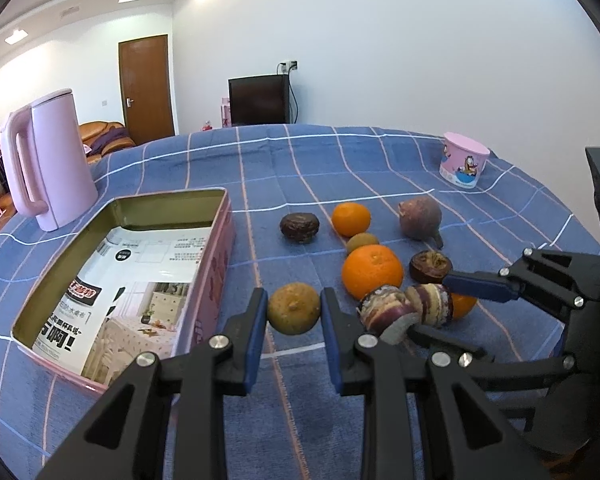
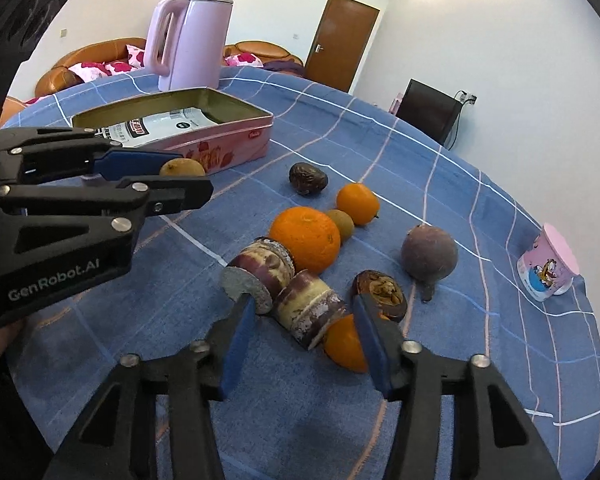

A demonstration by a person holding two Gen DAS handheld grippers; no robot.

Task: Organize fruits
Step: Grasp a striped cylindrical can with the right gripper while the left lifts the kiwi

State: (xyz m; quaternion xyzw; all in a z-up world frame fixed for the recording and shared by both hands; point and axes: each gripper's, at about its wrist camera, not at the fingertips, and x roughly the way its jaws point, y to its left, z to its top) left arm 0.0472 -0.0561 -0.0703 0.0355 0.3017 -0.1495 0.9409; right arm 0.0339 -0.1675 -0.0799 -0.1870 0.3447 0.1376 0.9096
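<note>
My left gripper [image 1: 294, 314] is shut on a round yellow-green fruit [image 1: 294, 307], held just right of the open pink tin [image 1: 220, 264], which has only a printed sheet inside. My right gripper [image 2: 306, 308] is closed around a purple sugarcane piece [image 2: 310, 312], its pads against the sides. A second cane piece [image 2: 260, 272] lies beside its left finger and an orange [image 2: 344, 350] lies under the held piece. Beyond these sit a large orange [image 2: 306, 236], a small orange [image 2: 358, 204], a small green fruit [image 2: 340, 222], a dark wrinkled fruit [image 2: 308, 178], a purple mangosteen [image 2: 430, 254] and an opened one [image 2: 380, 288].
A pink kettle [image 1: 48, 164] stands behind the tin at the table's left edge. A pink cartoon cup [image 1: 464, 160] sits near the far right edge. The blue checked tablecloth [image 1: 300, 400] covers the round table; a person's hand shows at the right wrist view's left edge.
</note>
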